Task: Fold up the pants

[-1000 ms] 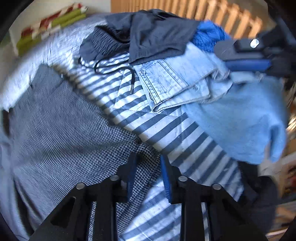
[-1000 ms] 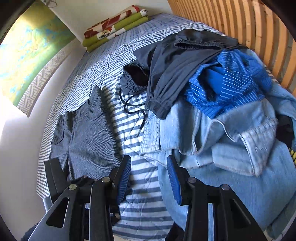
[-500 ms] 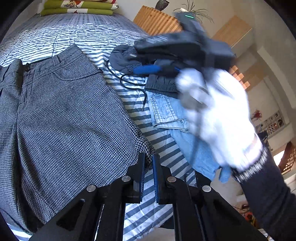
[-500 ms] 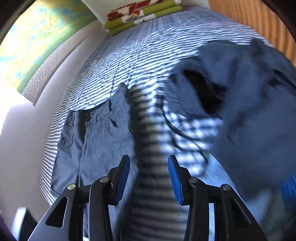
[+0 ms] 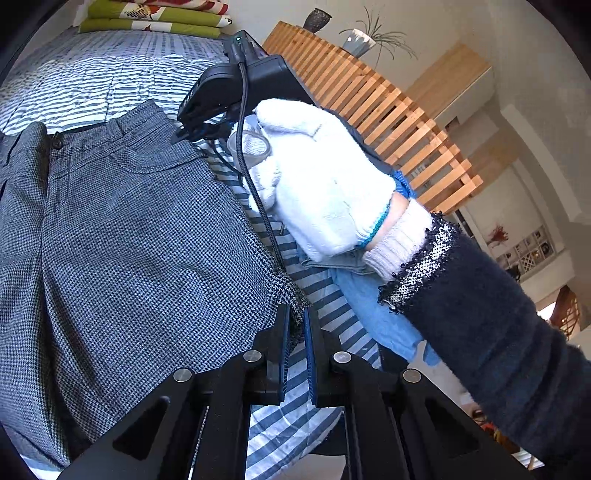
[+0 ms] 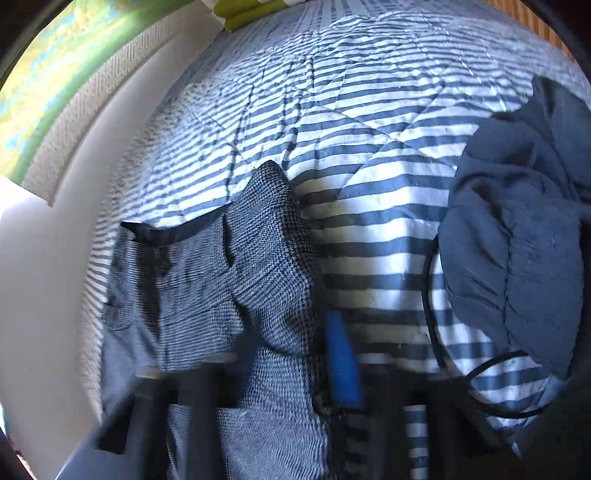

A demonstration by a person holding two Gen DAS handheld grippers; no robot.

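Observation:
Grey houndstooth pants lie spread flat on the striped bed cover, waistband towards the far end. My left gripper is shut on the hem corner of the nearer pant leg. A white-gloved hand holds my right gripper down at the right end of the waistband. In the blurred right wrist view the pants bunch up between the fingers of the right gripper, which stand apart. One blue pad shows; the cloth covers the other.
A dark navy garment with a black drawstring lies right of the pants. Light blue denim sits under the person's sleeve. A slatted wooden rail runs along the bed's right side, folded green bedding lies at the far end, and a wall is on the left.
My left gripper closed on the pant-leg hem and stays there. The right gripper swung left from the clothes pile and dropped onto the waistband edge of the pants.

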